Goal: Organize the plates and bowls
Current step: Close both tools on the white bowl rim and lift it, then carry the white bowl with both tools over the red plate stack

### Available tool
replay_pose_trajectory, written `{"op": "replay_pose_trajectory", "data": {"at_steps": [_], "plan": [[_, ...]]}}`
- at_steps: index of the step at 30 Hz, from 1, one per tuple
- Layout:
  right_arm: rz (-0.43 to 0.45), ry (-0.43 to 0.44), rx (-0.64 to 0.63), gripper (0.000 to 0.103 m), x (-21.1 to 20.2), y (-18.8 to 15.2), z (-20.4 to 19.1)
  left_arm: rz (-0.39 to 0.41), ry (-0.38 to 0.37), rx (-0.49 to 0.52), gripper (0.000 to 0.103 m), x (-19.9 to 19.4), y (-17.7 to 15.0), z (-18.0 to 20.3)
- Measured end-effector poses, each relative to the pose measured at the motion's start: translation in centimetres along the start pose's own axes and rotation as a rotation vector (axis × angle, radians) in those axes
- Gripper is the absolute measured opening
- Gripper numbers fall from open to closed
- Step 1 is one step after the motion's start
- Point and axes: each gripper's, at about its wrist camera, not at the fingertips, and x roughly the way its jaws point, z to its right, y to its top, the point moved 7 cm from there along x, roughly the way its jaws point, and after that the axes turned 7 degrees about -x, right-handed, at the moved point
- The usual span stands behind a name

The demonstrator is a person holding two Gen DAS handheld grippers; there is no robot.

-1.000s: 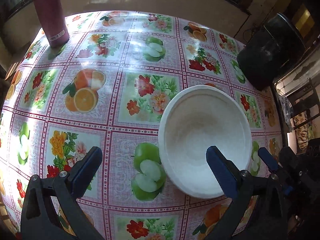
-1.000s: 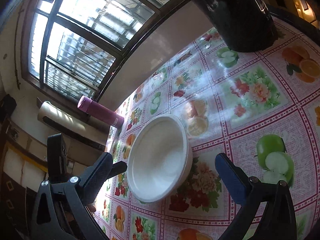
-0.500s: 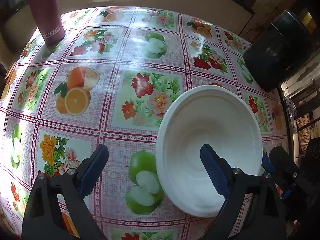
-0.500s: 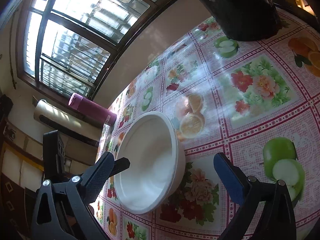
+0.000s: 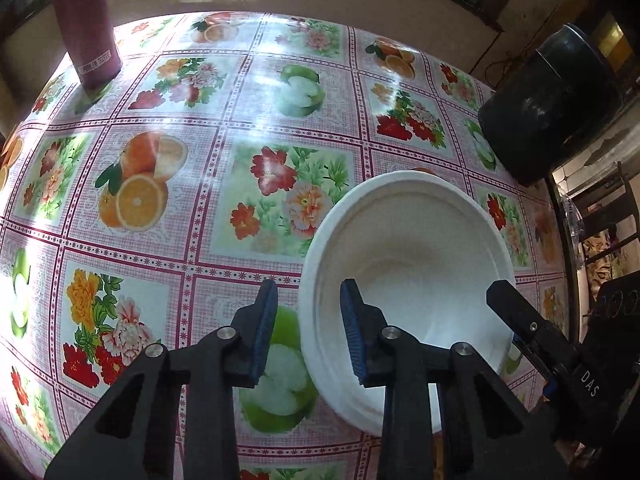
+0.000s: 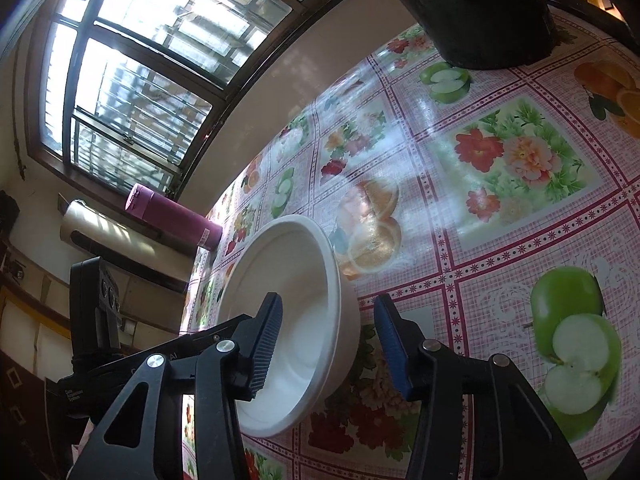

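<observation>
A white bowl (image 5: pixel 416 256) sits on the fruit-and-flower tablecloth (image 5: pixel 200 160). My left gripper (image 5: pixel 308 328) straddles the bowl's left rim, one finger outside and one inside, with a narrow gap still showing on both sides of the rim. In the right wrist view the bowl (image 6: pixel 296 280) is straddled by my right gripper (image 6: pixel 328 344) at its right rim, left finger inside, right finger outside, also not touching. The right gripper's finger also shows in the left wrist view (image 5: pixel 520 320).
A maroon bottle (image 5: pixel 86 20) stands at the table's far left. A black round container (image 5: pixel 552 100) stands at the far right edge; it also shows in the right wrist view (image 6: pixel 472 12). A window and wall lie beyond the table.
Both grippers have closed in from wide open to a narrow gap and moved onto opposite rims of the bowl. The bowl has stayed in place.
</observation>
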Motion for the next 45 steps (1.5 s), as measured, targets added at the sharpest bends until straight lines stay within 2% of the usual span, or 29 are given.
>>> {"op": "replay_pose_trajectory", "data": {"at_steps": [3,5,6,7,10,26,35,45], "plan": [[0.012,-0.02,-0.004,0.034,-0.2,0.1,0.2,0.008,0.014,0.025,0.017,-0.3,-0.1,0.2],[0.013,-0.017,-0.005,0.028,-0.2,0.1,0.2,0.01,0.021,0.04,0.013,-0.3,-0.2,0.4],[0.01,-0.016,-0.012,0.02,-0.1,0.1,0.1,0.015,0.026,0.046,0.009,-0.3,-0.2,0.4],[0.009,-0.012,-0.015,0.014,-0.1,0.1,0.1,0.019,0.03,0.052,0.009,-0.4,-0.2,0.5],[0.014,-0.029,-0.028,0.011,-0.2,0.1,-0.2,0.025,0.031,0.061,0.009,-0.6,-0.2,0.6],[-0.008,-0.058,-0.036,0.011,-2.3,-1.2,-0.1,0.022,0.018,0.083,0.008,-2.1,-2.8,1.6],[0.002,-0.075,-0.059,0.011,-8.8,-5.2,-0.3,0.032,-0.034,0.121,0.008,-5.1,-8.6,3.4],[0.031,-0.097,-0.16,0.011,-16.4,-11.0,-4.1,0.136,-0.065,0.153,0.009,-11.6,-15.5,3.4]]}}
